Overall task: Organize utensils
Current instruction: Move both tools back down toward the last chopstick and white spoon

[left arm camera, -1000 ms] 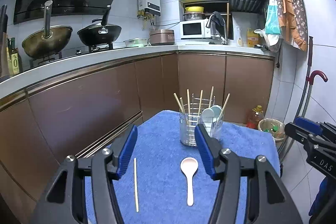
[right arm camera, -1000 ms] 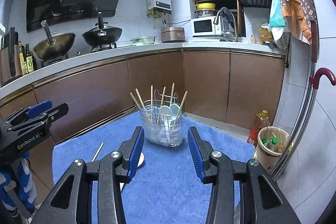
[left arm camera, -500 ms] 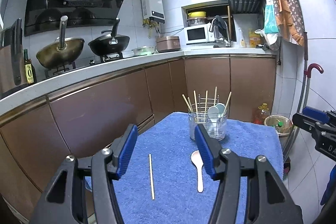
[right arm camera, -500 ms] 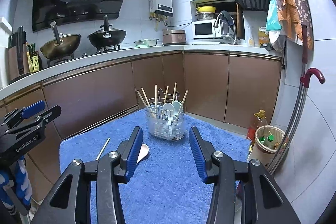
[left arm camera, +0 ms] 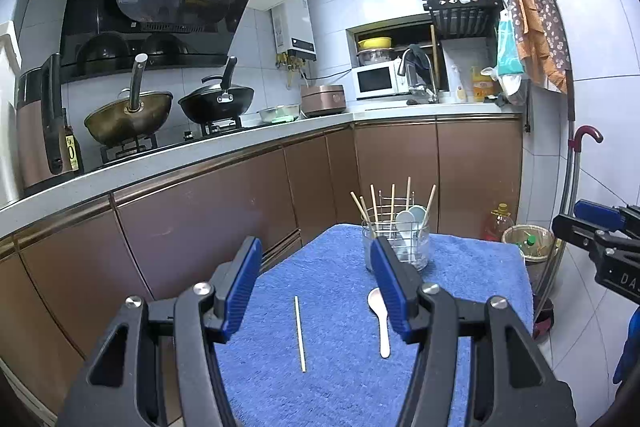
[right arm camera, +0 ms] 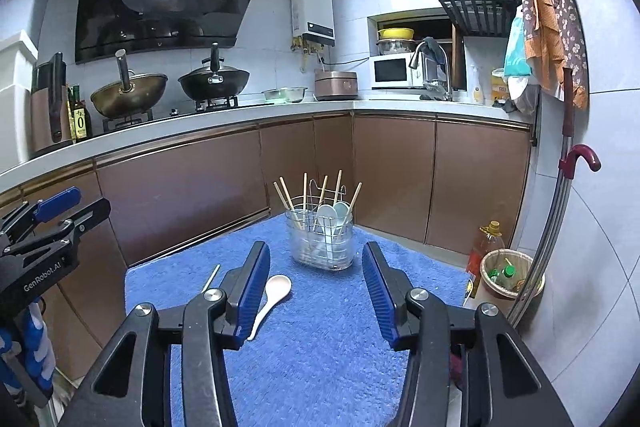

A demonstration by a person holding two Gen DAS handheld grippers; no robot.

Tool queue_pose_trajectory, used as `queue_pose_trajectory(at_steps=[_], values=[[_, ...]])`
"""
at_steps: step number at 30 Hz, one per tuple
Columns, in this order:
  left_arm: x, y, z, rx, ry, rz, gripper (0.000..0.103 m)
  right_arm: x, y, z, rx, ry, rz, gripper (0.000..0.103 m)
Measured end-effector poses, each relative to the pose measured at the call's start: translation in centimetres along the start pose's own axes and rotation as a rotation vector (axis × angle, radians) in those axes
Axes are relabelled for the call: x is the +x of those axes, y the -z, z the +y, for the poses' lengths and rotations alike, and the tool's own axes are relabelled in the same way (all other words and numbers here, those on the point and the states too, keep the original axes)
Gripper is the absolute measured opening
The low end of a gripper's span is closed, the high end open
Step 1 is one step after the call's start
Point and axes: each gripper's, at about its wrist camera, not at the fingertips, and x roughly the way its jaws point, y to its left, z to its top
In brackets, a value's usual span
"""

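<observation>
A white spoon [left arm camera: 379, 315] and pale wooden chopstick [left arm camera: 300, 333] lie on a blue towel [left arm camera: 344, 379] before brown cabinets [left arm camera: 208, 215] and a floral orange cloth [left arm camera: 536, 11].

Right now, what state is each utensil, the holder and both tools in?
Left tool: open, empty.
Right tool: opening, nothing between its jaws.
Loose chopstick: lying flat on the blue towel.
White spoon: lying flat, bowl toward the holder.
Utensil holder: upright, holding chopsticks and spoons.
</observation>
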Motion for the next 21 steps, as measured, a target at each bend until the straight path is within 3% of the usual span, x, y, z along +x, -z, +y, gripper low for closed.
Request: queue_pose_trajectory(at_steps=[21], values=[[5.9, 2.7, -0.8, 0.002, 0.077, 0.146, 0.055, 5.6, 2.3, -1.0, 0.014, 0.012, 0.136, 0.046]])
